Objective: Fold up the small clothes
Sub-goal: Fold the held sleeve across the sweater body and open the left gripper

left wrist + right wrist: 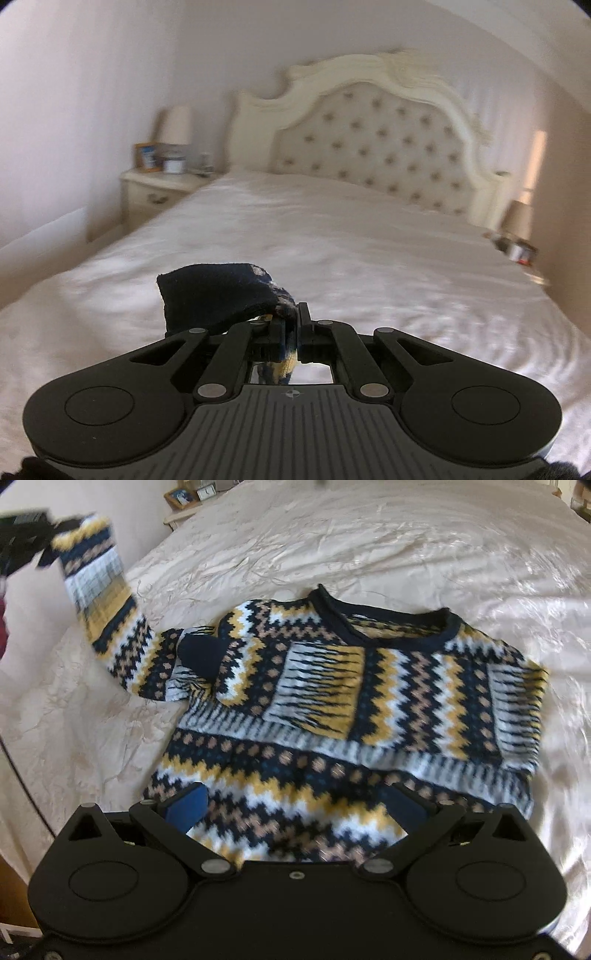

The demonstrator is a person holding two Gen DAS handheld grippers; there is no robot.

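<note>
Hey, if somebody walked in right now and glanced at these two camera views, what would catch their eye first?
First the patterned sweater, navy, yellow and white zigzags, lying flat in the middle of the cream bedspread. One sleeve is lifted off the bed at upper left, its dark cuff pinched in the shut left gripper. The right gripper hangs open over the sweater's hem, and a tufted headboard stands at the far end.

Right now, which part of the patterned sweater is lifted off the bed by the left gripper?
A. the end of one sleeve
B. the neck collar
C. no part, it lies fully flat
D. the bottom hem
A: in the right wrist view one sleeve of the sweater rises off the bed toward the left gripper, whose jaws are shut on its dark cuff; collar and hem lie flat.
</note>
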